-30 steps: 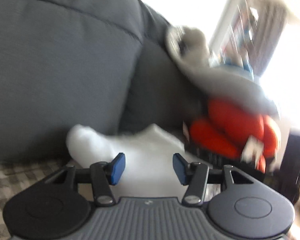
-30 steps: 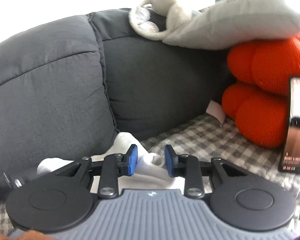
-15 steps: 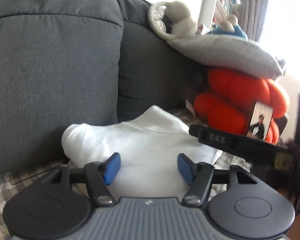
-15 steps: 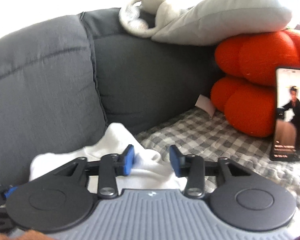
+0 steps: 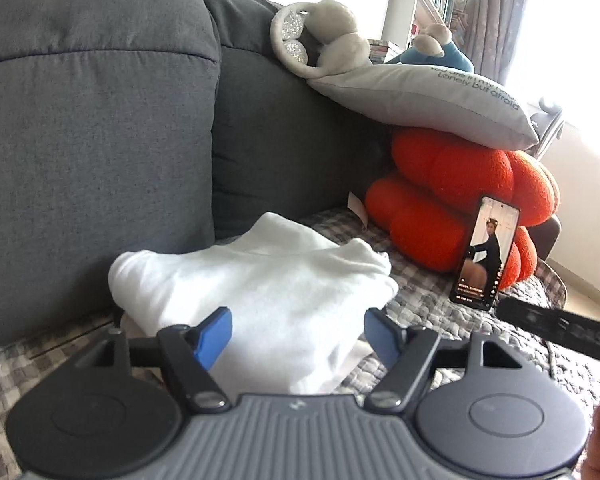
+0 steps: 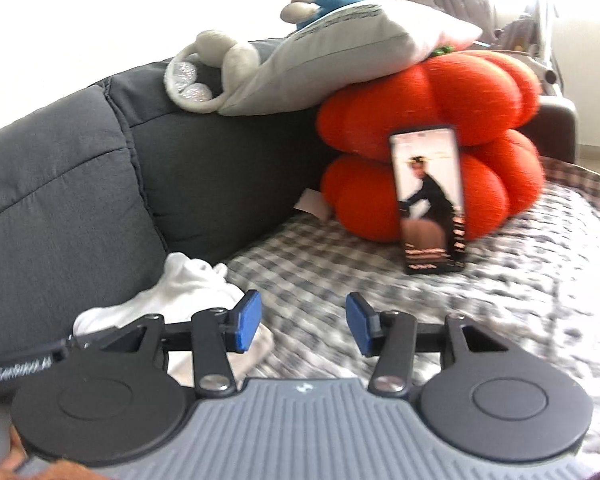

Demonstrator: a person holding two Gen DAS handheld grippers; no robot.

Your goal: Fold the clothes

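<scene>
The left claw (image 5: 296, 334) had its blue pads spread and still widening, with the folded white garment (image 5: 256, 284) lying just ahead of and partly between them, the pads not pressing on it. The garment sat on the checkered sofa cover (image 5: 420, 312), close against the grey back cushion (image 5: 92, 120) beyond the claw. The right claw (image 6: 303, 322) was also parting, nothing between its pads but the checkered cover; the white garment (image 6: 180, 292) lay to its left, behind the left pad. Ahead and to the right of both claws a phone (image 6: 430, 200) leaned upright against an orange cushion (image 6: 440, 92), which carried a grey pillow (image 6: 340, 52).
</scene>
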